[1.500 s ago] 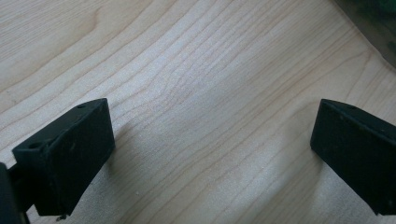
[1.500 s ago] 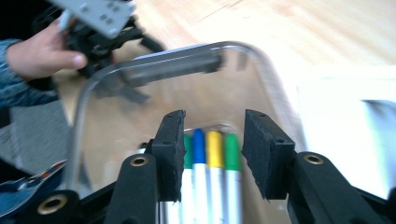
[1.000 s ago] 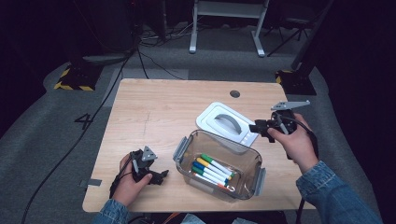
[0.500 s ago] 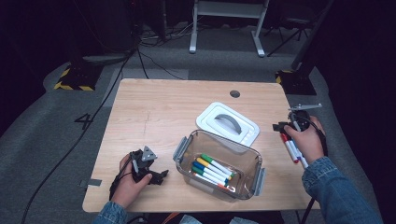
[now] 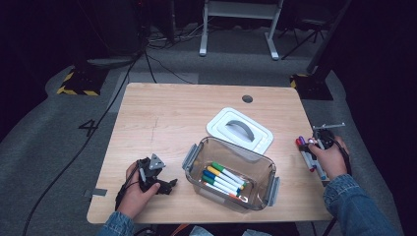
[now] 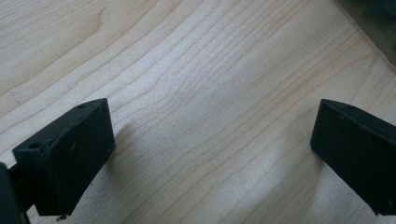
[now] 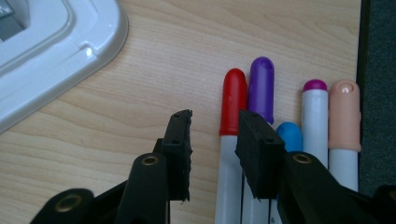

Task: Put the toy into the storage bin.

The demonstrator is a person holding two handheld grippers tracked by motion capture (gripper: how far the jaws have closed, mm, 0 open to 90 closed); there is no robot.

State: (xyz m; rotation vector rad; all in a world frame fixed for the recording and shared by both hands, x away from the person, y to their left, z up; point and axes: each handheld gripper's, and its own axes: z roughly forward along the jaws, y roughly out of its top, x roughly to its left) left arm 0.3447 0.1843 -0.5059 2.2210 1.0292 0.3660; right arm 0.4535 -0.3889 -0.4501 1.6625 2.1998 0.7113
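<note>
Loading markers into clear box, desk centre. Right gripper over marker row at 3 o'clock desk edge, jaws part-open, just been closing, straddling red marker, not yet pressing. Next: lower, pinch, lift. Left gripper idle at 8 o'clock, jaws wide, empty.

A light wooden table with a round cable hole (near its far edge) carries a clear plastic box of markers, a white lid with grey handle beside it, and loose white-barrelled markers by the right edge.
</note>
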